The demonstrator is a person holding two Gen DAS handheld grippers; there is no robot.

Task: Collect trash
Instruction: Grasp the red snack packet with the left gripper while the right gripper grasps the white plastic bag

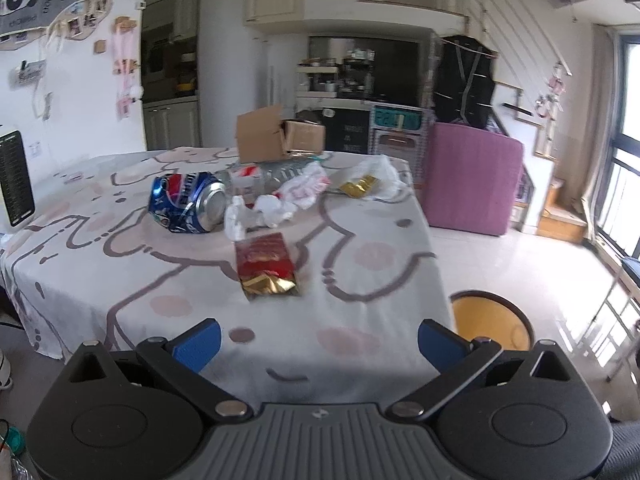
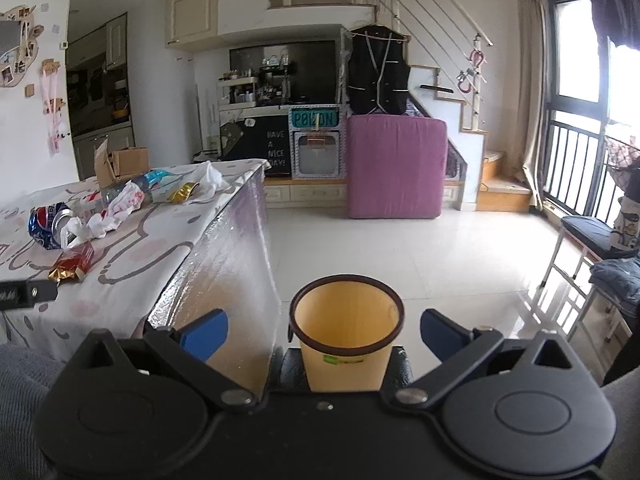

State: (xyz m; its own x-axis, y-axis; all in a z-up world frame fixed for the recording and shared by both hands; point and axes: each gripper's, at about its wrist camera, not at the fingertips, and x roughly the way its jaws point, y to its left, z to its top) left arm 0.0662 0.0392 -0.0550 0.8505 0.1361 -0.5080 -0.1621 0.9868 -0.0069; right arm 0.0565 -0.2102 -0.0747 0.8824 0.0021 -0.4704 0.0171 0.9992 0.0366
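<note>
Trash lies on the table's patterned cloth (image 1: 120, 280): a crushed blue Pepsi can (image 1: 186, 202), a red and gold wrapper (image 1: 266, 266), crumpled white paper (image 1: 260, 212), a white plastic bag (image 1: 380, 176) and a gold wrapper (image 1: 358, 186). My left gripper (image 1: 319, 346) is open and empty, above the table's near edge, short of the red wrapper. A yellow bin (image 2: 346, 334) stands on the floor beside the table. My right gripper (image 2: 324, 336) is open and empty, with the bin between its fingers' line of sight. The can (image 2: 46, 224) and red wrapper (image 2: 74, 262) also show in the right wrist view.
An open cardboard box (image 1: 276, 134) sits at the table's far edge. A purple block (image 2: 396, 166) stands on the tiled floor beyond. A chair (image 2: 592, 240) with clothes is at the right by the window. A white device (image 1: 14, 178) stands at the table's left.
</note>
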